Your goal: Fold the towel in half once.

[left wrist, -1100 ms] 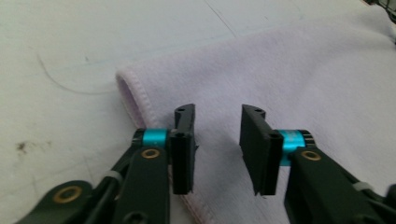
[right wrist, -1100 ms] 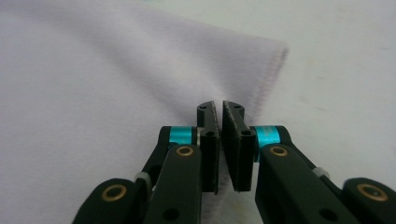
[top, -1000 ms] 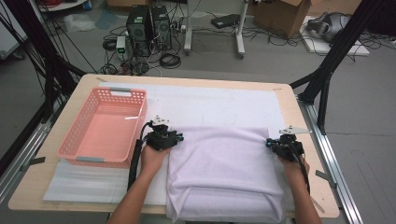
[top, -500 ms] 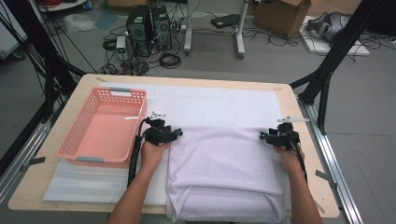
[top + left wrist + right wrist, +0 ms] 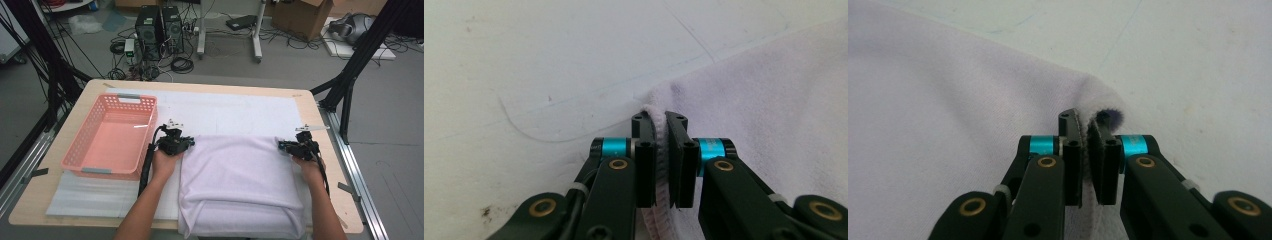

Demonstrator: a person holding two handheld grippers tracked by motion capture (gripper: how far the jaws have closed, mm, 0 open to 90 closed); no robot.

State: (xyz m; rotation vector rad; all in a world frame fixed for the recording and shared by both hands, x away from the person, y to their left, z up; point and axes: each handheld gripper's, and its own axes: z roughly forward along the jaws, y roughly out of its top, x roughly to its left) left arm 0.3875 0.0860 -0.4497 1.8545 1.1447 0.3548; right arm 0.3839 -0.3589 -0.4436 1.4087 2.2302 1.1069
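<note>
Folding of a pale cloth in hand, at the table edge nearest the person, right of the pink basket and apart from it. Near part already doubled over; far edge lying straight across the white mat.

Left gripper at the far corner nearest the basket, right gripper at the far corner away from it. Jaws just closed — each pair now narrow, clamped on a bunched corner of cloth.

Seen in the left gripper view: left gripper pinching a thick hem roll, cloth spread to one side, pen marks on the mat. Seen in the right gripper view: right gripper biting a curled corner, cloth flat on the other side. Not readable there — basket, fold line, spacing of the two hands; all plain from the high view. Grip depth, conversely, readable close up but not from above.

Likely faults from here:
- Shallow bite on the right corner, with slip under tension.
- Uneven lift of the two corners, giving a skewed fold.
- Drag of the lower layer, undoing the near fold.
- Left hand drifting toward the basket, snagging cloth on its rim.
</note>
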